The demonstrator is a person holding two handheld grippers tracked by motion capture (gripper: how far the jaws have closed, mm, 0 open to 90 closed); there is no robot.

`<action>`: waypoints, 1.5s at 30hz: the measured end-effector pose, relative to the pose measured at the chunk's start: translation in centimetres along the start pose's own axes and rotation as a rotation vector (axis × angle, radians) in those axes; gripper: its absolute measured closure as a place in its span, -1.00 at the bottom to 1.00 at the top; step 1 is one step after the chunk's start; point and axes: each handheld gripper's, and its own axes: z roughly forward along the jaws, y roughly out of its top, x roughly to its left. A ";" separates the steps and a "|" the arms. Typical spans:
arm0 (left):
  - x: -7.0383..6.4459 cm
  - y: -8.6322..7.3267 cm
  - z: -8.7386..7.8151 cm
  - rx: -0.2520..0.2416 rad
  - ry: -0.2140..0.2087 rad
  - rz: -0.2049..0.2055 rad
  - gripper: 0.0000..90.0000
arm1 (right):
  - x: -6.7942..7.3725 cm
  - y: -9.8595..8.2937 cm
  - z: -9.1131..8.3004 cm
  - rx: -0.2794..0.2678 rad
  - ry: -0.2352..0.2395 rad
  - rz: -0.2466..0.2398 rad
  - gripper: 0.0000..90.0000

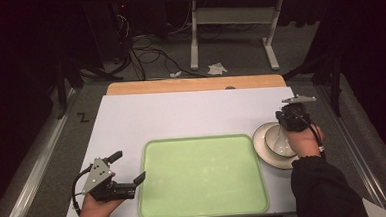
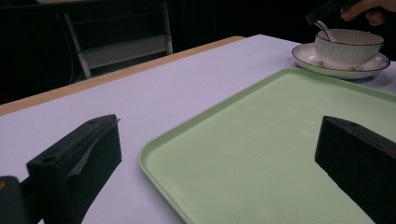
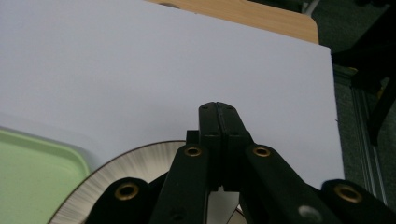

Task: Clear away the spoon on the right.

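White table, big green tray in the middle, bare. Right of the tray, just beside it: plate with a white bowl on it, spoon in the bowl. Right gripper over the bowl, jaws pressed together, apparently on the spoon handle. Left gripper at the tray's left edge, jaws wide apart, holding nothing.

Dark room, grey carpet, tangled cables, a white desk frame behind.
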 end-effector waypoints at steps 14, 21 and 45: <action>-0.1 0.1 0.1 -0.007 -0.021 0.007 -0.98 | -1.6 0.8 2.7 0.147 -0.102 0.018 1.00; -0.2 0.1 0.2 -0.004 -0.035 0.012 -0.98 | -3.4 -0.1 1.3 0.147 -0.128 0.045 1.00; -0.7 0.3 1.3 -0.001 -0.070 0.027 -0.97 | -5.1 -5.9 -5.3 -0.016 -0.101 0.102 1.00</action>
